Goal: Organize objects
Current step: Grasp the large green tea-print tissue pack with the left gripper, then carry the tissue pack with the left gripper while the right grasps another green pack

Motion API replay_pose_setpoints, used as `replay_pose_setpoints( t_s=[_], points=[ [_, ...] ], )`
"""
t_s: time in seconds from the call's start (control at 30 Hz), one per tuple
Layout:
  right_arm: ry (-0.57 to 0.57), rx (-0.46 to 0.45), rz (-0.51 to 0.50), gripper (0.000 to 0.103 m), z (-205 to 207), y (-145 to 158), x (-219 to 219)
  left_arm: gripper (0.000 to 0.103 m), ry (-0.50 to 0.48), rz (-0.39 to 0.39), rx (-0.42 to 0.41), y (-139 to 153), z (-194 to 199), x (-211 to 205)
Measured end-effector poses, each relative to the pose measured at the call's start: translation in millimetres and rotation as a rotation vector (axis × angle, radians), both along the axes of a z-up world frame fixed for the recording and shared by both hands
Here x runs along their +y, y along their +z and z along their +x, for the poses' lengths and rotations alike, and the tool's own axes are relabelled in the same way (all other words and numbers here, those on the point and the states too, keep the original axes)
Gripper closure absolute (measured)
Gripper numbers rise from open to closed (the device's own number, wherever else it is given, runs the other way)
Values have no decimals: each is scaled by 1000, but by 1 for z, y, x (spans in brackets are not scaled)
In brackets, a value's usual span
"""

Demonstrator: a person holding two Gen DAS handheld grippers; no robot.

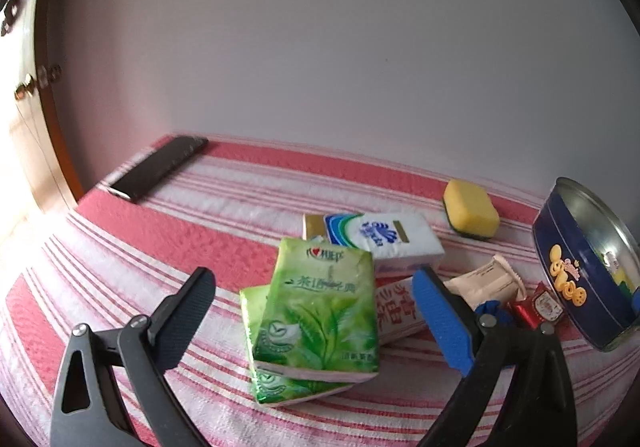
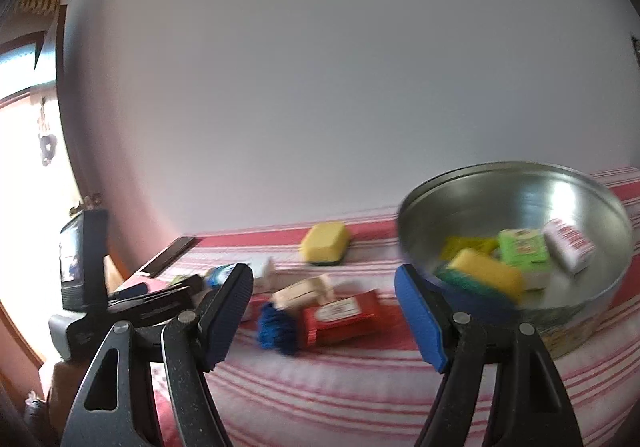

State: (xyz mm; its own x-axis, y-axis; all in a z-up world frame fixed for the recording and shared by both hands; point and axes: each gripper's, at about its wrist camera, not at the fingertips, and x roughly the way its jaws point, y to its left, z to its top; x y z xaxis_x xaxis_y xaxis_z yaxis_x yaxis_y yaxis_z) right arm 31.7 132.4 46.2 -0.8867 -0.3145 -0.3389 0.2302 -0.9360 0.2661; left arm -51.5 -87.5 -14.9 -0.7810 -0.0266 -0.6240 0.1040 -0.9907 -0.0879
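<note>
Two green tissue packs (image 1: 316,323) between spread left tool (image 1: 316,311), right tool (image 2: 324,311) spread, one tin (image 2: 520,247)

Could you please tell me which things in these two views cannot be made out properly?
- Lower green tissue pack, left wrist view: mostly covered by the upper green tissue pack.
- Tin, left wrist view: cut off by the right edge.
- Items in the tin, right wrist view: blurred, labels unreadable.
- Blue object, right wrist view: too blurred to identify.

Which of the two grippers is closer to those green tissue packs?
Left. The left gripper frames the green tissue packs between open jaws; the right gripper faces the red packet beside the tin.
</note>
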Motion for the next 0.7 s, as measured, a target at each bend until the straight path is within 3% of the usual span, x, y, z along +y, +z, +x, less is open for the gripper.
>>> replay_pose_setpoints(
  t_s=[0.07,0.17,0.2,0.27,0.3,0.4,0.5,0.63,0.7],
  points=[
    [38,-14,17,28,-1,-2,-12,5,-10,21,-44,-6,-7,-2],
    [58,-24,69,28,5,-10,-23,25,3,69,-131,-19,-18,-12],
    [57,-34,72,28,3,-12,-21,27,2,103,-131,-21,-17,-17],
    [69,-76,60,28,-1,-20,-22,46,12,135,-126,-22,-16,-25],
    [67,-98,54,28,-2,-23,-21,49,15,145,-127,-22,-15,-28],
    [77,-149,27,28,-4,-30,-12,50,42,116,-116,-18,-9,-31],
    [108,-170,27,28,-3,-30,-12,50,104,86,-53,-8,0,-40],
    [186,-163,38,28,-1,-29,-24,50,203,90,78,13,19,-58],
    [252,-152,51,28,-1,-26,-34,50,202,113,136,21,27,-64]
  ],
)
